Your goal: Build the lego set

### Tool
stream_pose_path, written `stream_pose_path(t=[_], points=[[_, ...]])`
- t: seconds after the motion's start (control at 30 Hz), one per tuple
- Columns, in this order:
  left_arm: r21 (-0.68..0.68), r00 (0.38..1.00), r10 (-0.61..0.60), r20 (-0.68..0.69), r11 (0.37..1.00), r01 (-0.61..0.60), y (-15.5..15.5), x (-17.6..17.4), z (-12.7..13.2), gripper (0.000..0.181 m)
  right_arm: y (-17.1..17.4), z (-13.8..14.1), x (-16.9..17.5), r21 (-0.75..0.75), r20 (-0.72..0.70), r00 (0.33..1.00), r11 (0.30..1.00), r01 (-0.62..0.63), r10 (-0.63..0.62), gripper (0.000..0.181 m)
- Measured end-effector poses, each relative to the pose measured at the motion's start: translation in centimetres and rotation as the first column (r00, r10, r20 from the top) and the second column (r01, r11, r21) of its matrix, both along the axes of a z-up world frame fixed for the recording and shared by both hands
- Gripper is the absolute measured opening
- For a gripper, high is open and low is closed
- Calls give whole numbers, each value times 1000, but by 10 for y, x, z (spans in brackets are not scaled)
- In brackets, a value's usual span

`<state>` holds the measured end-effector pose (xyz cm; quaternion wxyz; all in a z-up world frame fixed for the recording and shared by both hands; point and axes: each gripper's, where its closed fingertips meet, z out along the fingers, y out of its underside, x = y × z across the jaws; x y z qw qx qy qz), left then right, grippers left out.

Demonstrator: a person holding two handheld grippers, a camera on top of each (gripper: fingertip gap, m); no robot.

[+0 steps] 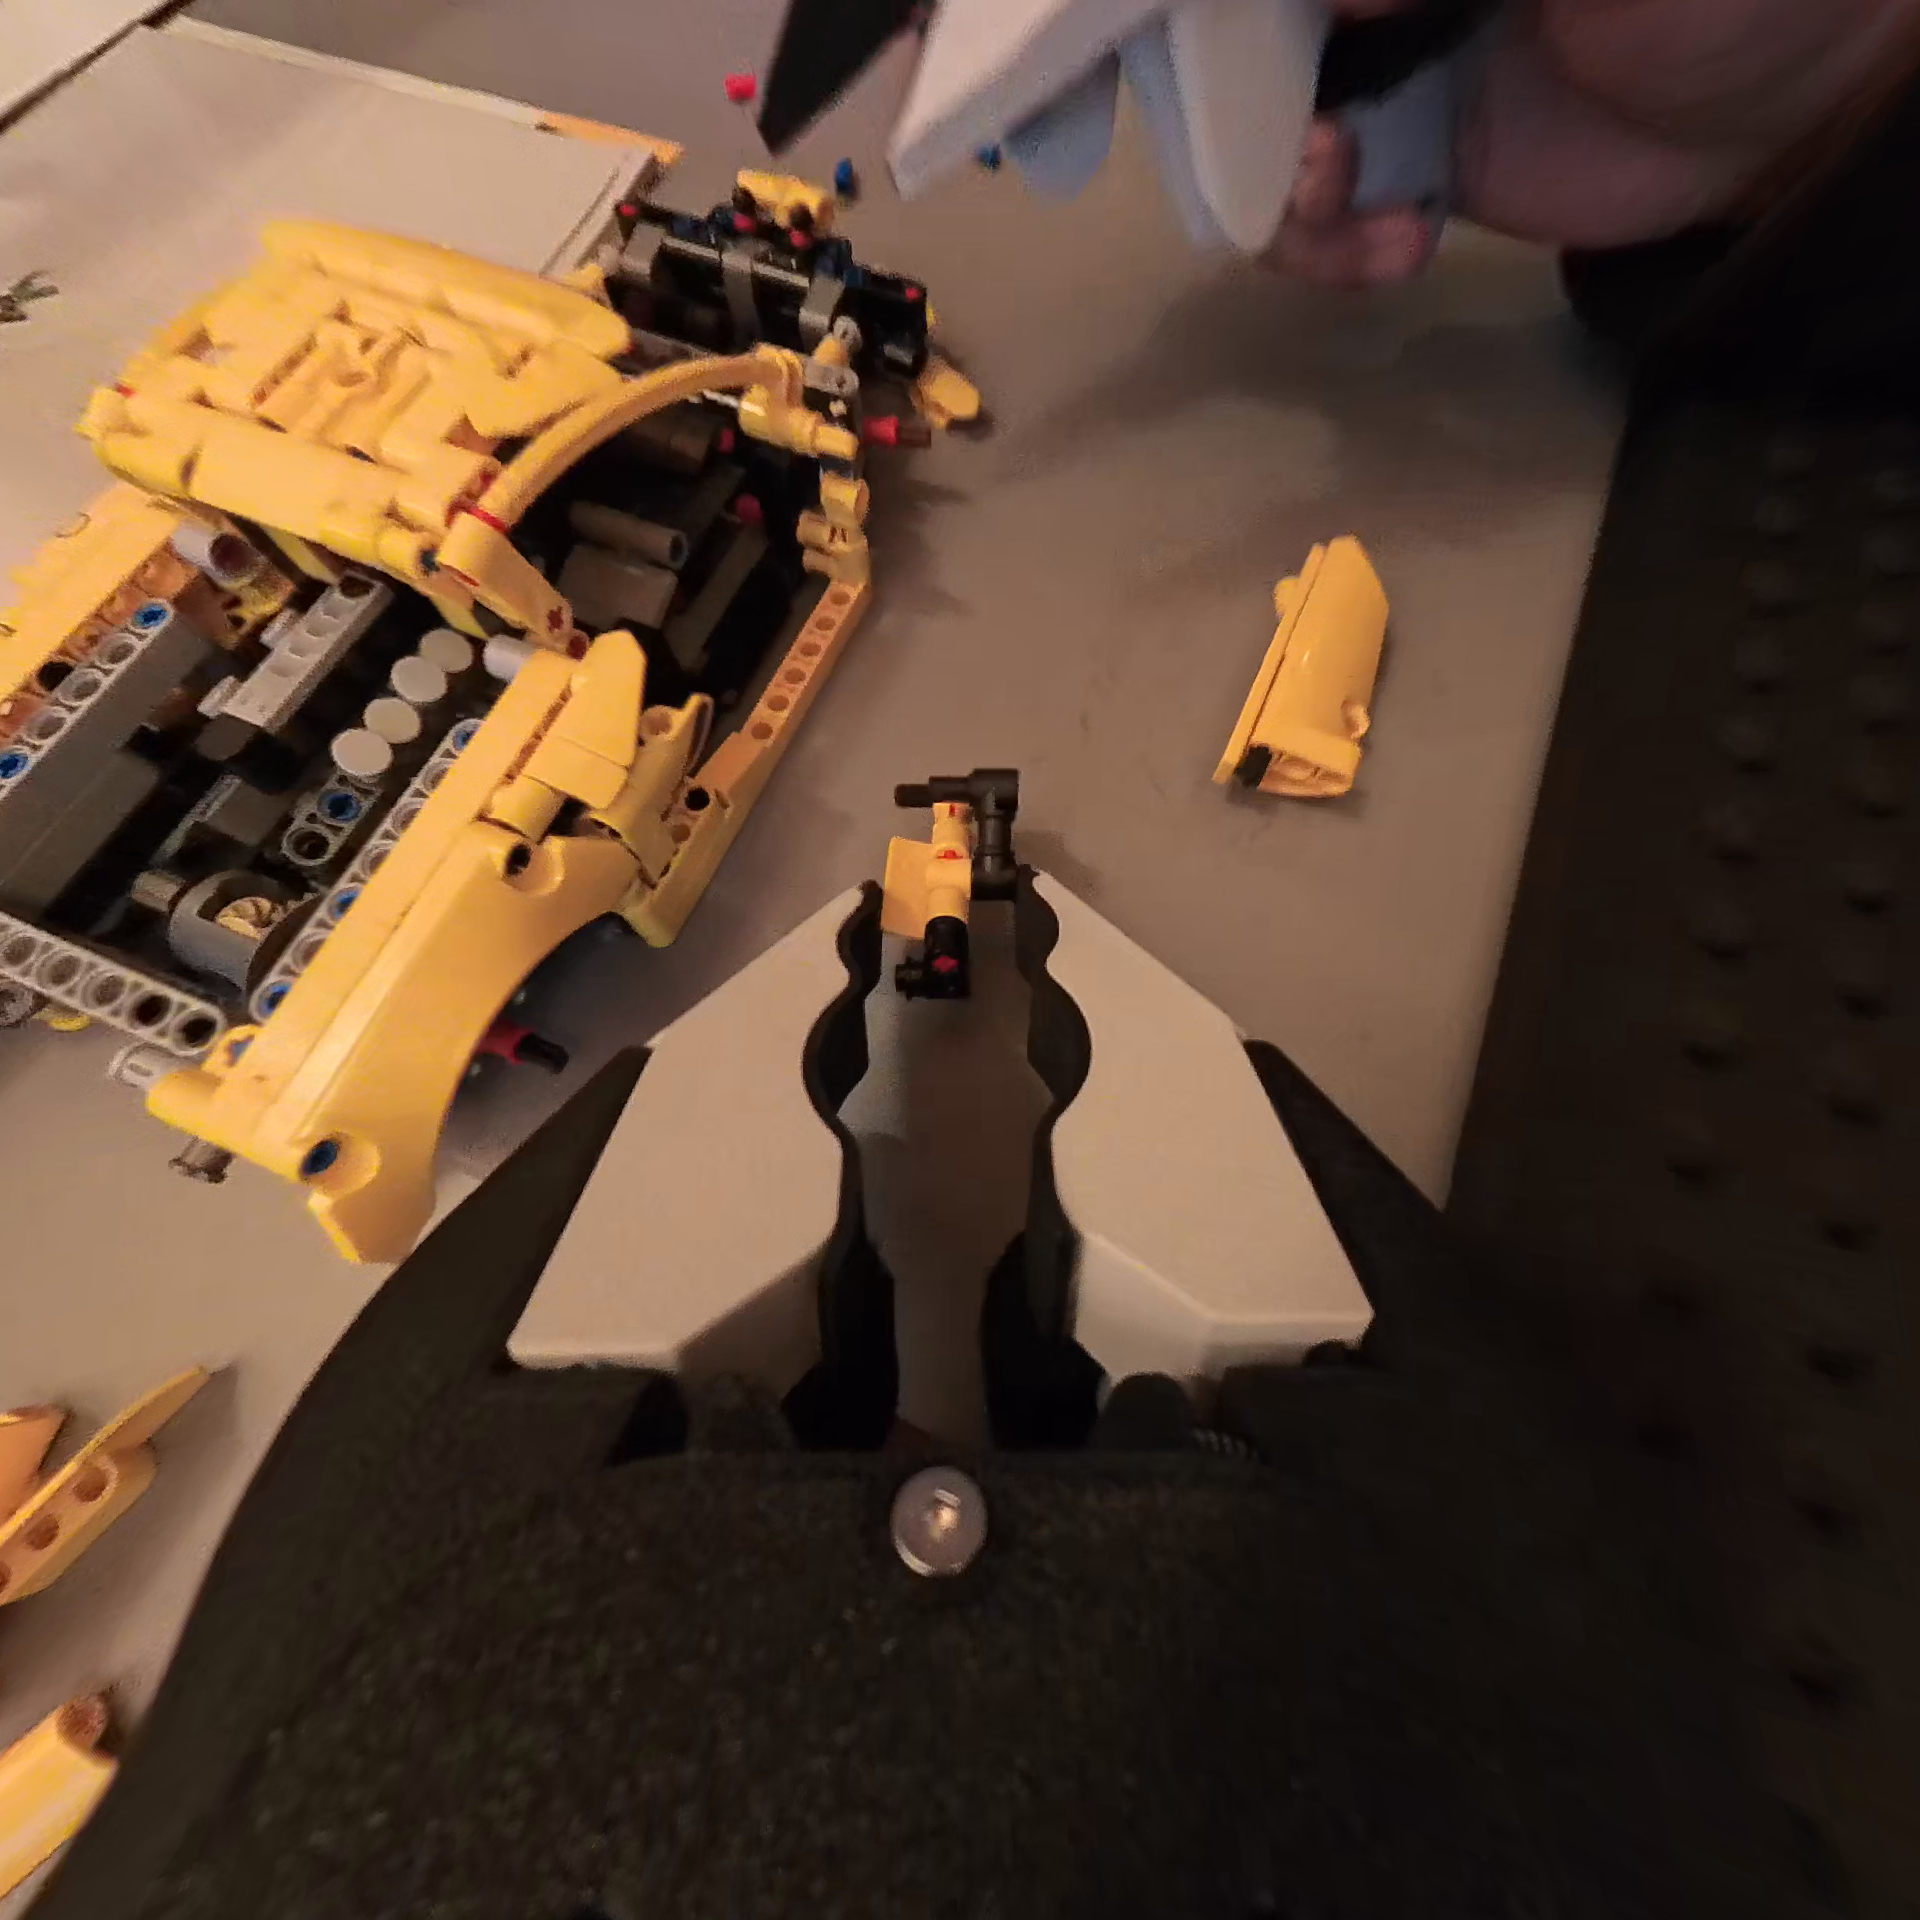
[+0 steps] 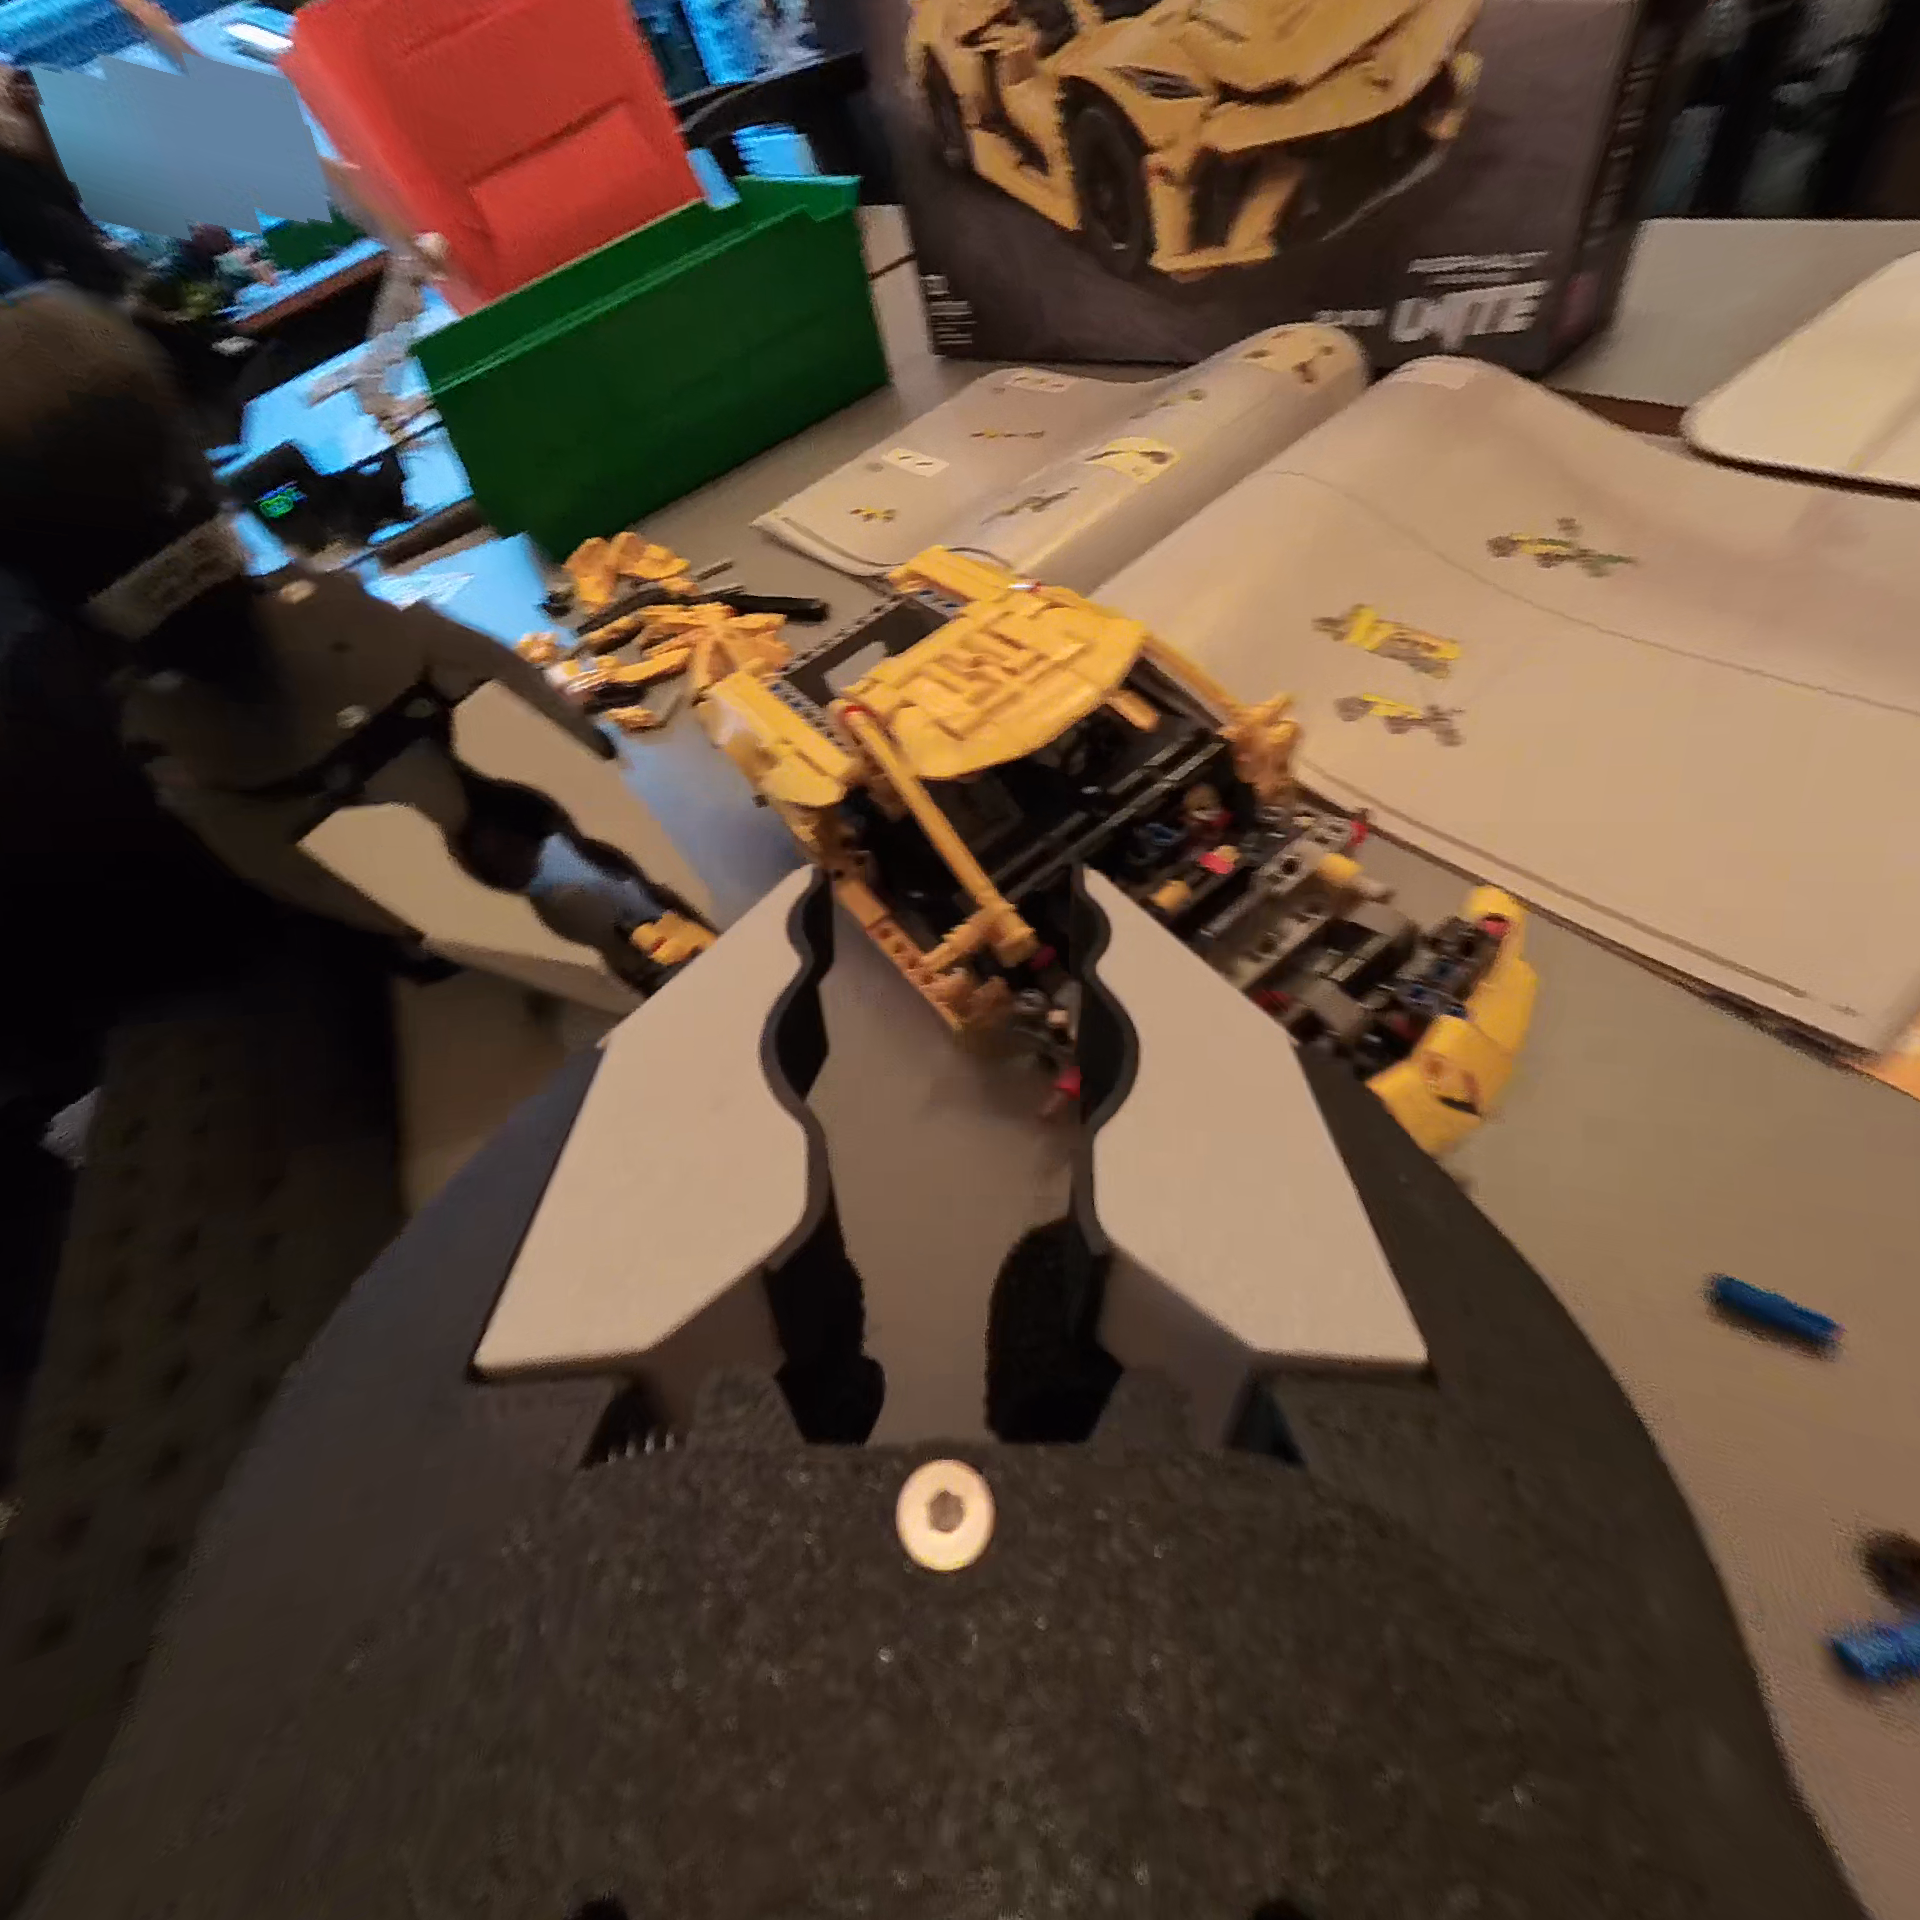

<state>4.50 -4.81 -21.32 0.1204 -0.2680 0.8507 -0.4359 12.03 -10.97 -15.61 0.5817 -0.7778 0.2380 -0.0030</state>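
Note:
The half-built yellow Lego car (image 1: 416, 675) lies on the grey table, left of my left gripper (image 1: 948, 896). That gripper is shut on a small yellow and black sub-assembly (image 1: 940, 883), held just right of the car's side. A loose yellow panel (image 1: 1309, 675) lies to its right. In the right wrist view the car (image 2: 997, 748) sits just ahead of my right gripper (image 2: 954, 899), which is open and empty, with the car's near corner showing between its fingers. The left gripper (image 2: 499, 821) is at the left there, a yellow piece (image 2: 675, 935) at its tips.
An open instruction booklet (image 2: 1455, 623) lies behind the car, with the set's box (image 2: 1247, 177) beyond it. A green bin (image 2: 665, 364) and a pile of yellow parts (image 2: 665, 623) are at the back left. Blue pins (image 2: 1771, 1314) lie at the right. The table edge (image 1: 1538, 831) runs along the right. Tip to tip, the grippers are about 12 cm apart.

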Motion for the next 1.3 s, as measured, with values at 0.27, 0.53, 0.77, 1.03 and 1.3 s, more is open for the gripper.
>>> stream_pose_path(t=[0.27,0.53,0.77,1.03,1.3], points=[[-20,998,-22,65,1000,23,-1,-3,12,25,20,1,-53,-1,13,962,962,-274,274,28],[-115,992,-101,81,987,110,-9,-18,32,25,-11,-38,-102,-183,-34,865,848,-498,501,18],[-73,988,-151,30,986,153,-11,-27,19,25,-21,-53,-108,-207,-125,836,810,-548,534,20],[55,956,-293,23,955,292,-19,-52,-4,25,-31,-62,-110,-276,-136,829,783,-558,543,34],[98,968,-251,-13,963,251,-17,-49,-15,25,-33,-74,-109,-457,6,818,729,-509,575,48]])
